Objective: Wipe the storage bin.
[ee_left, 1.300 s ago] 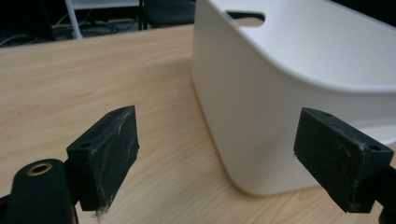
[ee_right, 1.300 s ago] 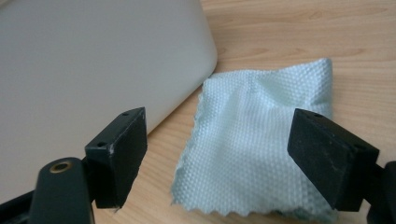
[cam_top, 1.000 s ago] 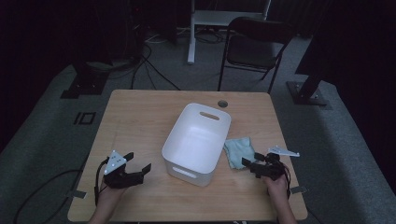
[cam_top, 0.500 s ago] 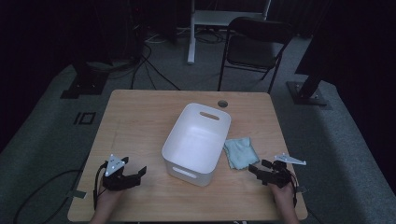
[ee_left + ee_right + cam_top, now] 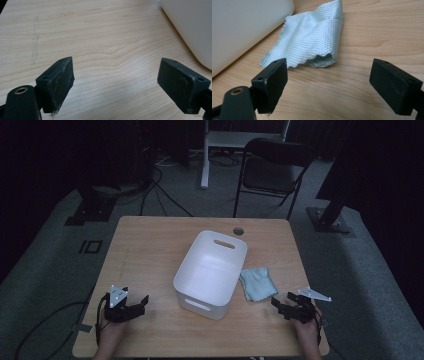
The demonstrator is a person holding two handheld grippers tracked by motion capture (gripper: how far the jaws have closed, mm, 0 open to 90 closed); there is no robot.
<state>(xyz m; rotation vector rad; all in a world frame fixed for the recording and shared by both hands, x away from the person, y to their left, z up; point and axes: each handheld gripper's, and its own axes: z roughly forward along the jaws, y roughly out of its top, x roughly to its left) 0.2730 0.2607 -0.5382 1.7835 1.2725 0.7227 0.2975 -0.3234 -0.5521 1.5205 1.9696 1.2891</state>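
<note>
A white plastic tub (image 5: 210,270) stands empty in the middle of the wooden table (image 5: 150,250). A pale blue-green cloth (image 5: 257,283) lies folded on the wood just to its right. My right gripper (image 5: 278,301) rests low near the front right corner, pointing at the cloth. In the right gripper view, the right gripper (image 5: 329,68) has just been opening its jaws, with nothing between them, and the cloth (image 5: 314,37) lies a little ahead beside the tub wall (image 5: 242,25). My left gripper (image 5: 141,304) is open over bare wood at the front left, as the left gripper (image 5: 116,67) view confirms, with the tub (image 5: 190,25) to its right.
A small round hole (image 5: 238,231) sits in the tabletop behind the tub. A dark folding chair (image 5: 275,170) and a white stand (image 5: 205,155) are on the floor beyond the table. Cables run across the floor at the left.
Both hands have sunk a little and drawn back toward the table's near edge. The right gripper has backed away from the cloth.
</note>
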